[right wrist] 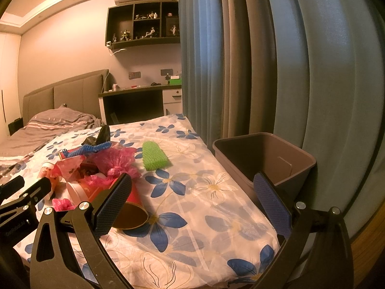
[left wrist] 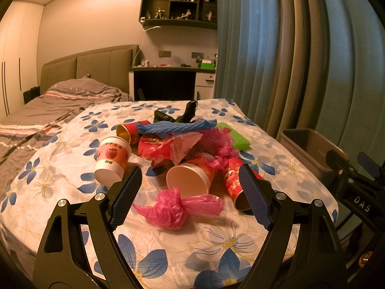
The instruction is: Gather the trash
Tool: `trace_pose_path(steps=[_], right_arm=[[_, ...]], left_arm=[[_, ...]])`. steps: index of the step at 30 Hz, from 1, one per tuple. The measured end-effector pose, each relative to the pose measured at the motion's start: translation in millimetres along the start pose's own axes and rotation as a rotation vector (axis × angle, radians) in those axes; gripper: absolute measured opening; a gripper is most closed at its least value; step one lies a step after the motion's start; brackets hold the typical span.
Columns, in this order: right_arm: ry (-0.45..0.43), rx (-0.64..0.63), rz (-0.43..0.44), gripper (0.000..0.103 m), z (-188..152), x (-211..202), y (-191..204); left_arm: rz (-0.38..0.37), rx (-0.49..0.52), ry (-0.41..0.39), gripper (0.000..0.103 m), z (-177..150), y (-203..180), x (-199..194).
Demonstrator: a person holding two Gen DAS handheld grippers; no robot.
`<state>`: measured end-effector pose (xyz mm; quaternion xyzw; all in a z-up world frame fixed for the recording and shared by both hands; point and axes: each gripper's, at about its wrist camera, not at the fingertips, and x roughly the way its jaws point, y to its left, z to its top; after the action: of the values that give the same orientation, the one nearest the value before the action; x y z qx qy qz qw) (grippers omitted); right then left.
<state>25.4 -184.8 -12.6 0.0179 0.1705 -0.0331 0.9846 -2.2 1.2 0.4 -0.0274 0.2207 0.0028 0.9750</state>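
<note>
A heap of trash lies on the flowered bed sheet. It holds a knotted pink plastic bag, a white-rimmed red paper cup, an apple-print cup, a red tube, a blue foam net, a green foam net and a black bag. My left gripper is open just above the near edge of the heap, nothing between its pads. My right gripper is open over bare sheet, beside the red tube. A brown bin stands at the bed's right side.
Blue and grey curtains hang close behind the bin. A grey duvet covers the bed's left half. A desk and a wall shelf of figurines stand at the far wall. The right gripper's body shows in the left wrist view.
</note>
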Motion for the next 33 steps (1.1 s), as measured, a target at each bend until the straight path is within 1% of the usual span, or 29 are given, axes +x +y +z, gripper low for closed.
trace_pose_path(steps=[24, 25, 33], right_arm=[[-0.009, 0.001, 0.005, 0.098, 0.6, 0.1, -0.7], [-0.010, 0.002, 0.005, 0.098, 0.6, 0.1, -0.7], [-0.010, 0.002, 0.019, 0.098, 0.3, 1.7, 0.0]], left_arm=[[0.000, -0.001, 0.000, 0.081, -0.1, 0.4, -0.4], [0.000, -0.001, 0.001, 0.081, 4.2, -8.8, -1.3], [-0.003, -0.001, 0.002, 0.081, 4.1, -7.2, -1.5]])
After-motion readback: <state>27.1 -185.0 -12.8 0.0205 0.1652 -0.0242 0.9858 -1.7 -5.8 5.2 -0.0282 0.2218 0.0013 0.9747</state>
